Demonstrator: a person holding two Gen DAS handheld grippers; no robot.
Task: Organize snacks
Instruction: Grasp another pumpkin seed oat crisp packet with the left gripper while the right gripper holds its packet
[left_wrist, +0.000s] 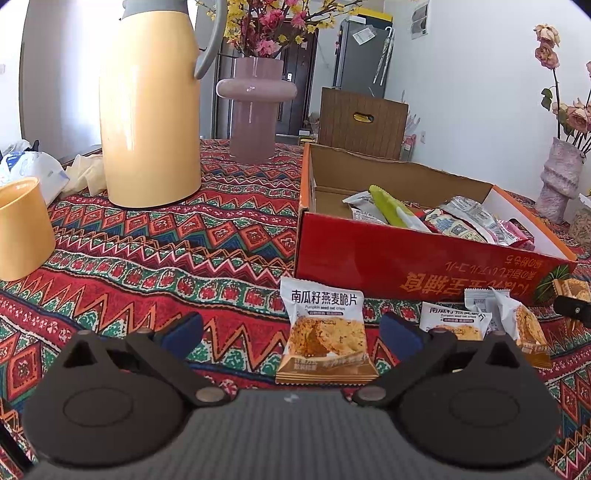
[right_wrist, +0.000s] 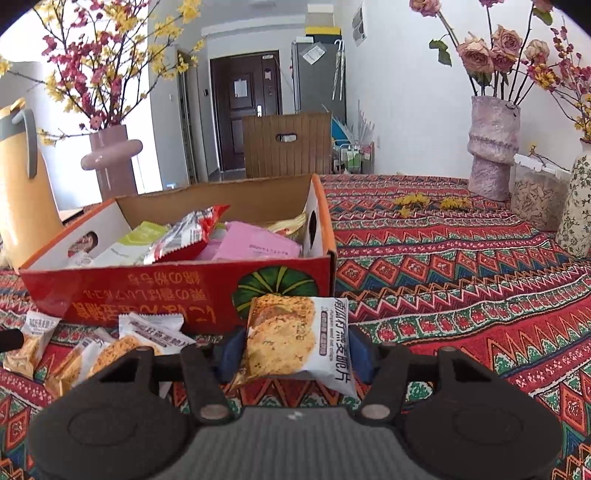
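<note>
Covering the worktop (left_wrist: 207, 236) is a zigzag cloth, with a red box (right_wrist: 155, 291) of mixed snacks at 12 o'clock from the right claw (right_wrist: 293, 352). That claw has its blue pads against both sides of an oat-crisp packet (right_wrist: 284, 339), which sits tilted just in front of the box. More packets (right_wrist: 147, 336) lie at its 9 o'clock. Open wide and empty, the left claw (left_wrist: 291, 332) hovers with a single packet (left_wrist: 323, 328) flat on the cloth between its fingers.
</note>
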